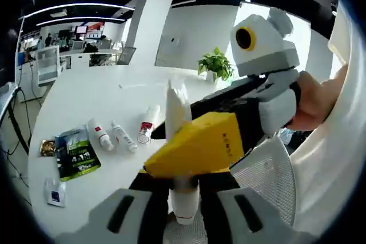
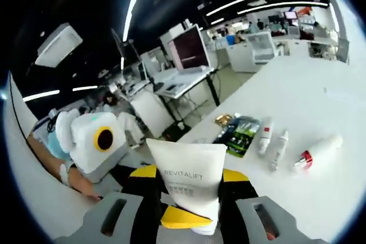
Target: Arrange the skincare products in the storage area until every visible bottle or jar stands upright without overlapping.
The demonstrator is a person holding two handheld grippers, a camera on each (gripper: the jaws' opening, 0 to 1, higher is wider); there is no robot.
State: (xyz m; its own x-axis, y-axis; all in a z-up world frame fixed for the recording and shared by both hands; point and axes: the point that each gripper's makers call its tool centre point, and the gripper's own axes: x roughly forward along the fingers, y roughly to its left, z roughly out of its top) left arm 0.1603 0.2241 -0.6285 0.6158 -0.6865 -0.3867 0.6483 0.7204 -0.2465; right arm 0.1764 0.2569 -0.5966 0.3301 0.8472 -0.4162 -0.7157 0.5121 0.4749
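White surface (image 1: 86, 92) holds three bottles (image 1: 120, 135) lying flat, none upright yet; both grippers' fingers (image 2: 140, 195) pinch one white tube (image 2: 191, 178).

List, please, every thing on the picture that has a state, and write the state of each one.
White tube: lifted off the table, held between both grippers.
Left gripper: shut on the white tube.
Right gripper: shut on the white tube.
Two small white bottles: lying flat on the table, side by side.
Red-capped tube: lying flat.
Green sachet: lying flat.
Potted plant: upright.
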